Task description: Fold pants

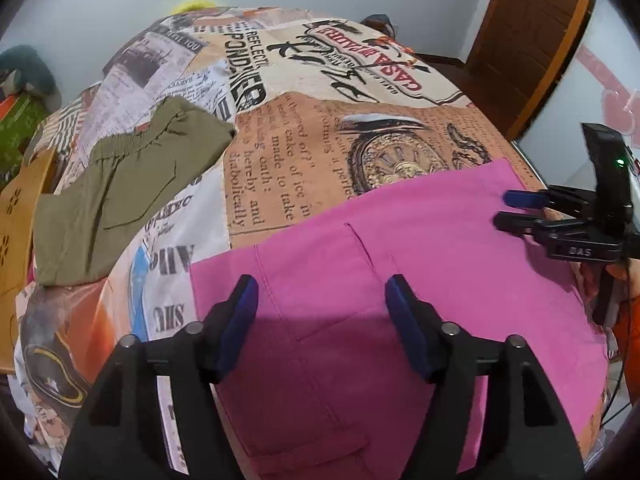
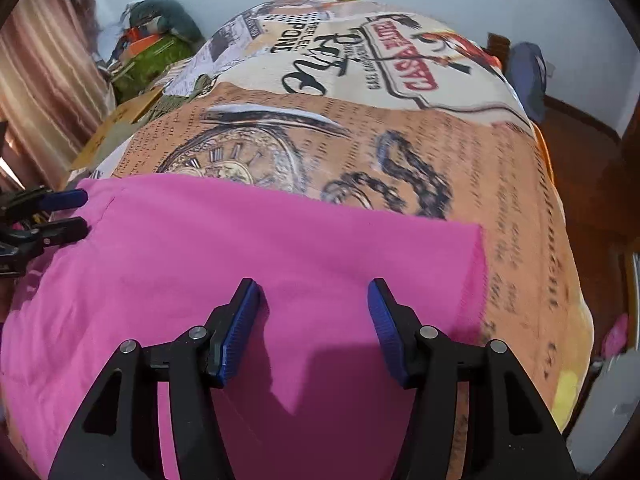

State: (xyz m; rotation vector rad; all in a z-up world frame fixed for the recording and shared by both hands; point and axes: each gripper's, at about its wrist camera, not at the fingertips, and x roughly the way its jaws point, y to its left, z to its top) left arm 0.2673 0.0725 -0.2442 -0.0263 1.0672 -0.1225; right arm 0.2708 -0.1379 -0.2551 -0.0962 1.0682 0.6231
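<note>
Pink pants (image 1: pixel 360 264) lie flat on a bed covered with a printed newspaper-pattern sheet (image 1: pixel 320 132); they also fill the lower part of the right wrist view (image 2: pixel 240 248). My left gripper (image 1: pixel 322 292) is open and empty, hovering over the pants near a pocket seam. My right gripper (image 2: pixel 314 296) is open and empty over the pants' other end. In the left wrist view the right gripper (image 1: pixel 506 210) appears at the pants' right edge; in the right wrist view the left gripper (image 2: pixel 82 210) appears at their left edge.
Folded olive-green pants (image 1: pixel 120 184) lie on the bed at the left, next to a tan cardboard piece (image 1: pixel 16 216). A wooden door (image 1: pixel 532 40) stands at the back right. Cluttered bags (image 2: pixel 152 52) and a curtain (image 2: pixel 40 60) are at the left.
</note>
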